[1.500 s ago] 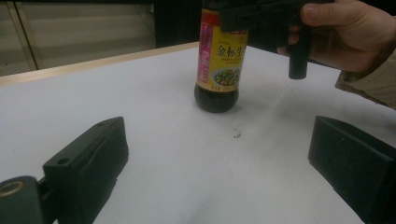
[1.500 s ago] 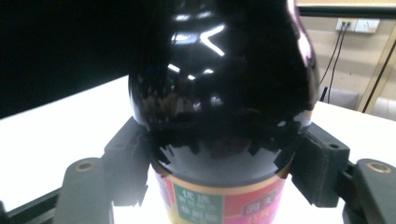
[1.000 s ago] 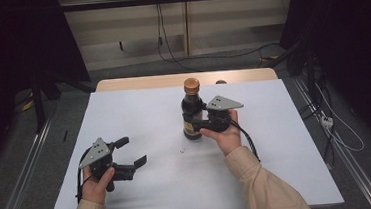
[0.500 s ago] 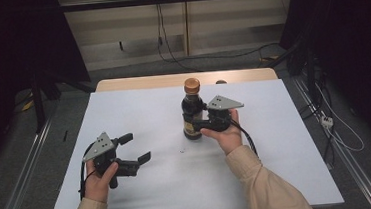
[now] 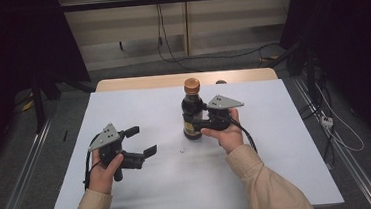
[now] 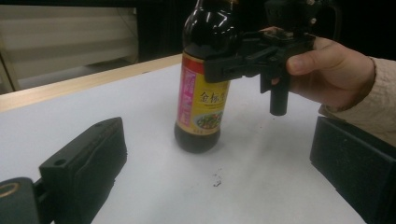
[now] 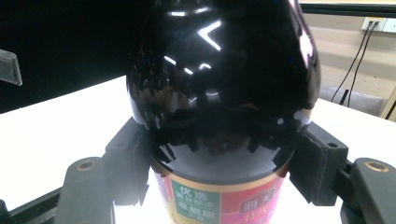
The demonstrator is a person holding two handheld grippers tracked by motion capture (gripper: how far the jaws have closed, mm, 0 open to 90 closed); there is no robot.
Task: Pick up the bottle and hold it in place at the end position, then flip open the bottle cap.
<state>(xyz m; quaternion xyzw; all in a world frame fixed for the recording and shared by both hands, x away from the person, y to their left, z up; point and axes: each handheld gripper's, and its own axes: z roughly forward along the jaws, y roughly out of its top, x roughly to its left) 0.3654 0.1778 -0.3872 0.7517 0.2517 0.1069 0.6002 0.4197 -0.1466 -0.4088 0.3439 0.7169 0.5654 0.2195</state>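
Left claw [image 5: 144,142] stands wide open and empty near the counter's [image 5: 279,177] front; farther back the right claw [image 5: 202,124] clamps the upright bottle [image 5: 193,115] mid-counter, so steady that grip before uncapping.

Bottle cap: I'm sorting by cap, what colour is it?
Orange-brown cap on the bottle, clearest in the high view.

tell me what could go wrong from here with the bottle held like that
1. The right gripper clamps the soy sauce bottle on its smooth, glossy shoulder just above the label, so it might slip or tip if lifted.
2. The left gripper is open and aimed at the bottle; coming in fast, it could knock it over on the table.
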